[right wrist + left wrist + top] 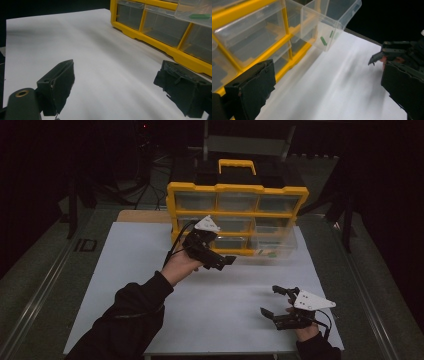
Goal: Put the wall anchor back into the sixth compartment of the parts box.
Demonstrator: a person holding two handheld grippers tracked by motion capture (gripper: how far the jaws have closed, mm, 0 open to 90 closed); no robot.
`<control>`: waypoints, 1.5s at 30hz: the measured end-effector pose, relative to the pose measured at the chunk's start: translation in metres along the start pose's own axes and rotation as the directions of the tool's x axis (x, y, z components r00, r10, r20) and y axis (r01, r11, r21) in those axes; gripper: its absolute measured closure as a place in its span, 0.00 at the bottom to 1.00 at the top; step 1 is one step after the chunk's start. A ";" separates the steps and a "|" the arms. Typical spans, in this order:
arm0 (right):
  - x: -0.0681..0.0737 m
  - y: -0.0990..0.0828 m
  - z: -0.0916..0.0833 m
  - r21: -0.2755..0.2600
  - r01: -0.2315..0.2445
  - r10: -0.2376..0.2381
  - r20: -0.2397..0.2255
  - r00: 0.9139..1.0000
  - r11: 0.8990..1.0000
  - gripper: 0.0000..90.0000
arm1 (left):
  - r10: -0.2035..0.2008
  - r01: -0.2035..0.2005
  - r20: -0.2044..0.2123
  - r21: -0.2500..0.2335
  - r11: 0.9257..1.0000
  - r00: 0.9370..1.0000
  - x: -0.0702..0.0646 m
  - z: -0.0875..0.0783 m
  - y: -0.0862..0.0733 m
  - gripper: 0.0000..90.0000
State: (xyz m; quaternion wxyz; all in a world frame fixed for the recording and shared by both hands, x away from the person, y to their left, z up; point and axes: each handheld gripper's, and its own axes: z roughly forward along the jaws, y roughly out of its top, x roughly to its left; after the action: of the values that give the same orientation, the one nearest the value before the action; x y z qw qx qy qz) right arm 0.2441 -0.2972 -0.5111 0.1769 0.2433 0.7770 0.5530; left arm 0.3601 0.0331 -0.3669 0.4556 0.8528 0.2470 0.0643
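White sheet [200, 295] covers the table, dark room around the yellow organizer [237, 215].

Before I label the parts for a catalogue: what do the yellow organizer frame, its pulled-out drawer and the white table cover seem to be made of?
The yellow organizer frame looks like moulded opaque plastic with a smooth, slightly glossy surface. The pulled-out clear drawer appears to be thin transparent plastic: small green pieces inside show through its walls. The white table cover seems matte, likely paper or thin board, though the look leaves that open.

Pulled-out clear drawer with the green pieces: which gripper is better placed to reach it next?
Left. The left gripper hangs open just before the drawer; the right gripper sits open near the table's front edge.
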 end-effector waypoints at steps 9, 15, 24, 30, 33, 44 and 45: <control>0.000 0.000 0.001 0.000 -0.001 0.001 -0.002 1.000 1.000 0.14 | -0.019 0.017 -0.032 -0.039 0.999 0.999 0.001 -0.022 -0.028 0.00; 0.000 0.000 0.001 0.000 -0.003 0.003 -0.004 1.000 1.000 0.14 | -0.033 0.030 -0.052 -0.058 0.998 0.998 0.000 -0.032 -0.043 0.00; 0.001 0.001 0.000 -0.004 0.002 -0.002 -0.002 1.000 1.000 0.14 | -0.055 0.051 -0.048 -0.076 0.996 0.997 -0.002 -0.049 -0.073 0.00; 0.001 0.001 0.001 0.000 0.003 -0.003 -0.003 1.000 1.000 0.14 | -0.072 0.065 -0.062 -0.107 0.992 0.995 -0.003 -0.062 -0.089 0.00; 0.001 0.001 0.001 -0.001 0.005 -0.005 -0.002 1.000 1.000 0.14 | -0.061 0.053 -0.075 -0.103 0.993 0.995 -0.005 -0.066 -0.098 0.00; 0.002 0.001 0.002 0.002 0.010 -0.010 -0.003 1.000 1.000 0.14 | -0.086 0.077 -0.087 -0.103 0.992 0.992 -0.010 -0.073 -0.127 0.00; 0.002 0.002 0.002 0.003 0.009 -0.009 -0.003 1.000 1.000 0.14 | -0.090 0.081 -0.089 -0.101 0.992 0.992 -0.010 -0.073 -0.130 0.00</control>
State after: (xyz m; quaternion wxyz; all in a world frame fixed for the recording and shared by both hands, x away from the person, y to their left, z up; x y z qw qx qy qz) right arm 0.2436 -0.2943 -0.5102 0.1781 0.2392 0.7791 0.5514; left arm 0.2791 0.1431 -0.4289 0.4867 0.8144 0.3008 0.0964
